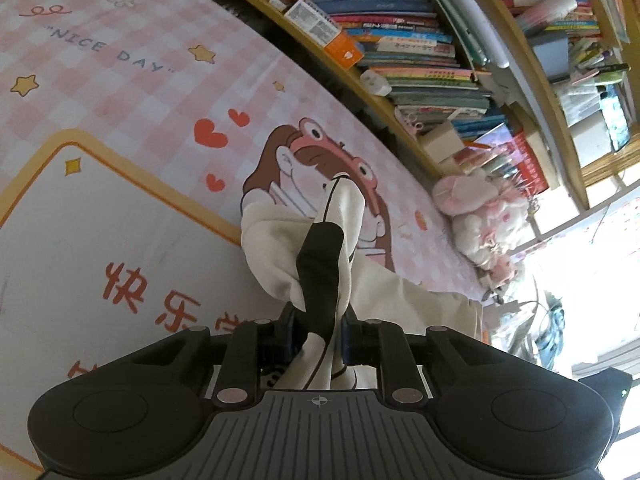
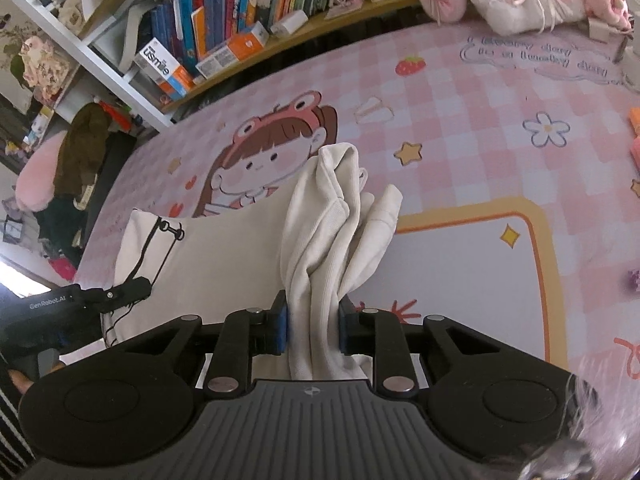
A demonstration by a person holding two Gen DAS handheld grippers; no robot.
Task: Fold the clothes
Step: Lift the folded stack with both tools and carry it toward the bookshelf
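Cream garment (image 2: 328, 240) hangs bunched between both clenched tools: left hand-held gripper (image 1: 320, 330), right hand-held gripper (image 2: 313, 326), stretching toward the far bench (image 2: 480, 128).

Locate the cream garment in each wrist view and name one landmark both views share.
Left wrist view: the cream garment rises bunched from the bottom centre, with a black panel, clamped in the left gripper.
Right wrist view: it stands bunched at centre, clamped in the right gripper, the rest spread flat to the left.
Shared landmark: the cartoon girl in a frog hat on the pink checked sheet.
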